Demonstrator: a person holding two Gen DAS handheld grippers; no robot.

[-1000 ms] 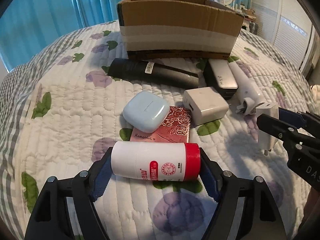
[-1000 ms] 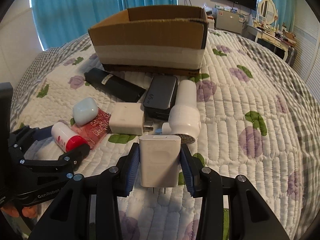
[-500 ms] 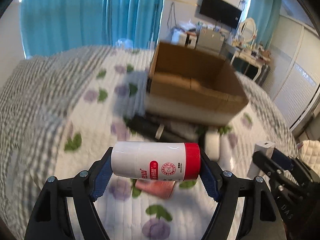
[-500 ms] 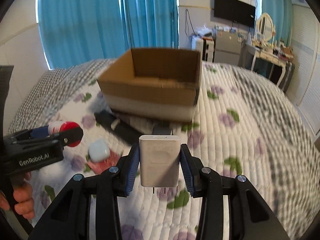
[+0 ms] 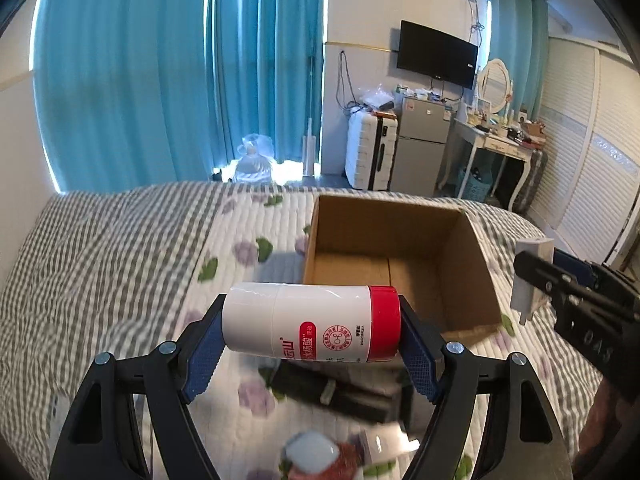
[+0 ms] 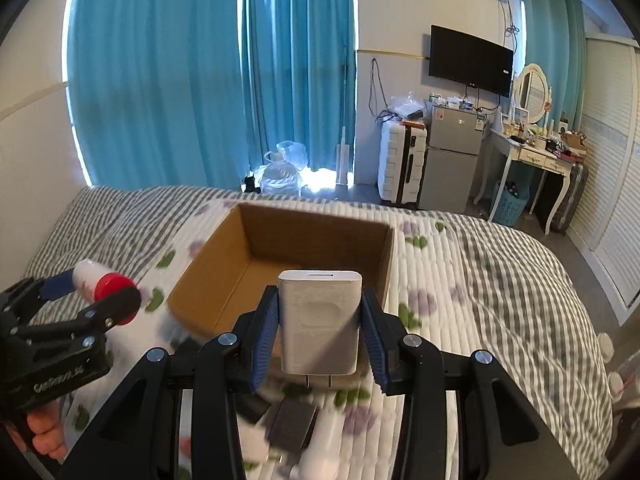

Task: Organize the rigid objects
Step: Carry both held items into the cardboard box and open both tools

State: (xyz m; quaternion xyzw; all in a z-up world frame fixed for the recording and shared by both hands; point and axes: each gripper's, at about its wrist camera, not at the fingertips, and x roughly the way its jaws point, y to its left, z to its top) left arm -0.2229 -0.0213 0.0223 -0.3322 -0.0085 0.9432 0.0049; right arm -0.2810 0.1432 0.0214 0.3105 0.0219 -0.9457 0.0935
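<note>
My left gripper is shut on a white bottle with a red cap, held crosswise above the bed, just short of the open cardboard box. My right gripper is shut on a white charger, prongs down, above the near edge of the box. The box looks empty inside. In the right wrist view the left gripper with the bottle is at the left; in the left wrist view the right gripper with the charger is at the right.
Below, on the floral quilt, lie a long black item, a pale blue earbud case, a dark power bank and a white device. Beyond the bed are a suitcase, a small fridge and a dressing table.
Both grippers have lifted their objects off the quilt and moved up and forward to the box. The view now looks down into the open box.
</note>
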